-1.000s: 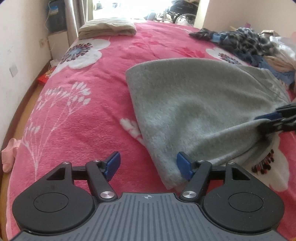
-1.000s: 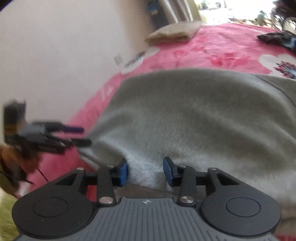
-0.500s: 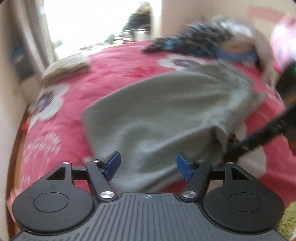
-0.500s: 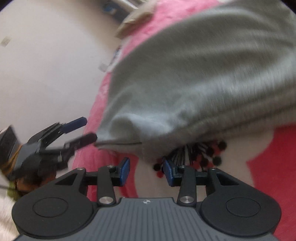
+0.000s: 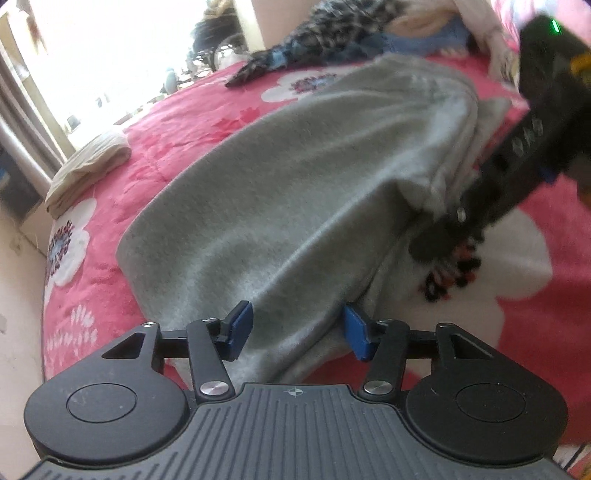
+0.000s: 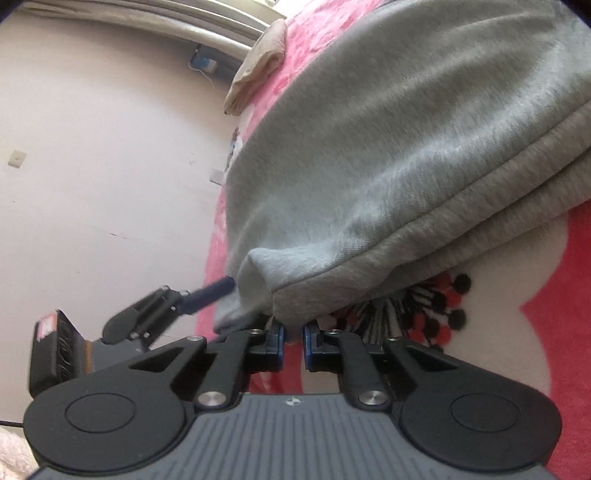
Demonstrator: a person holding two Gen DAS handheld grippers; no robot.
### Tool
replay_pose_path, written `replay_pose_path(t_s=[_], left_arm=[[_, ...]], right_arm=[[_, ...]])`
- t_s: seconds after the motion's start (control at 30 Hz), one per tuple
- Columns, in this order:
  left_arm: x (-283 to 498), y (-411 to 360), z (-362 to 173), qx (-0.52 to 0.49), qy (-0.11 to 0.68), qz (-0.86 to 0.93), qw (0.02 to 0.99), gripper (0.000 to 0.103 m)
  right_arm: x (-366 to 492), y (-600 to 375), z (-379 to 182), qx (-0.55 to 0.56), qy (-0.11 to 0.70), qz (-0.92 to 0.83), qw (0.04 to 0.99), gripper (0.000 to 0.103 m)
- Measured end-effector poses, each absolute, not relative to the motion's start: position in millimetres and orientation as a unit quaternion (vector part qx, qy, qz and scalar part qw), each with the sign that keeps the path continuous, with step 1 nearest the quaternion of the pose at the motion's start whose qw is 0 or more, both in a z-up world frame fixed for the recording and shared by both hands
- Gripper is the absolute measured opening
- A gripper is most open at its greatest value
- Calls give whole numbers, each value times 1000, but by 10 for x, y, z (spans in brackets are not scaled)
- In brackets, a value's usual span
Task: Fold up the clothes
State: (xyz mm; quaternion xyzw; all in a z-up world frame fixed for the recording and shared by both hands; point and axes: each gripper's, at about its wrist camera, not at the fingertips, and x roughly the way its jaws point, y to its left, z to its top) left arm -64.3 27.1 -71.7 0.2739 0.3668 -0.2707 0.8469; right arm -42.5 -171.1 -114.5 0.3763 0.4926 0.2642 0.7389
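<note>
Overall, pink floral bedspread (image 5: 155,147), pale wall (image 6: 92,147).

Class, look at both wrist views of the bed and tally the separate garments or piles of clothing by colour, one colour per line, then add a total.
Grey: 1, the grey fleece garment that both grippers work on
Beige: 1, the folded beige garment near the window
Dark checked blue and black: 1, the checked garment at the far edge
Total: 3

right claw (image 5: 439,240) tip blurred, hidden by garment (image 5: 295,192)
</note>
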Motion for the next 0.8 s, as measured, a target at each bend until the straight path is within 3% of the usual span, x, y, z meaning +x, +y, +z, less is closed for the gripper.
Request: replay_pose_path(t_s=[0.17, 0.33, 0.5, 0.6, 0.8], left_arm=[[-651, 282, -693, 268, 357, -259, 856, 39], [-580, 317, -632, 235, 353, -249, 871, 15], [-595, 348, -572, 220, 337, -247, 882, 9], [-581, 382, -542, 205, 333, -244, 887, 8], [-603, 411, -473, 193, 316, -245, 896, 8]], right_arm=[[-415, -1686, -1141, 378, 495, 263, 736, 11], [-403, -1680, -1108, 375, 492, 267, 739, 11], [-466, -1671, -1029, 347, 486, 292, 747, 15], [-560, -1629, -970, 297, 485, 309, 762, 27], [-697, -1441, -929, 153, 464, 292, 822, 27]])
